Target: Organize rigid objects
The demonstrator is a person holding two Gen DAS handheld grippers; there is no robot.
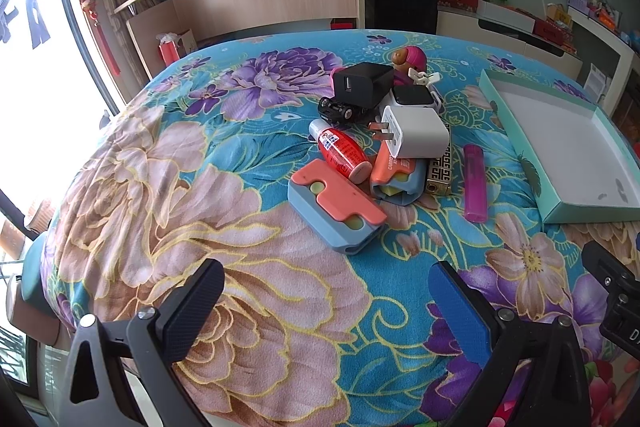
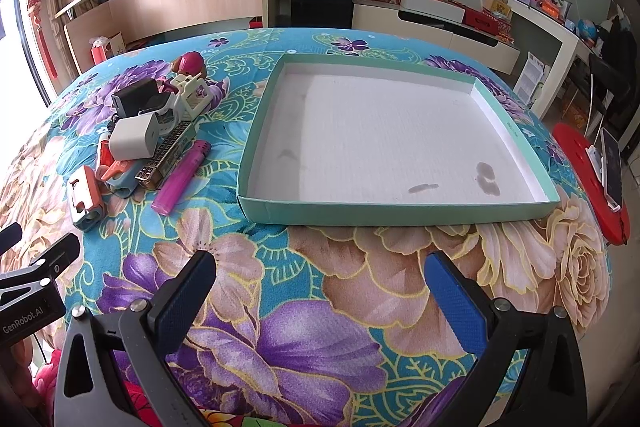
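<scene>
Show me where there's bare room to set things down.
The teal tray is bare inside, wall to wall. Bare cloth also lies between the pile and both open grippers, left and right. Crowded: the pile around the white charger and purple lighter.

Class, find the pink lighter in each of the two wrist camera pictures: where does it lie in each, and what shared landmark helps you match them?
Left wrist view: the pink lighter lies right of centre, between the pile and the box.
Right wrist view: the pink lighter lies left of centre, on the pile's right edge.
Shared landmark: the teal box to the lighter's right in both.
</scene>
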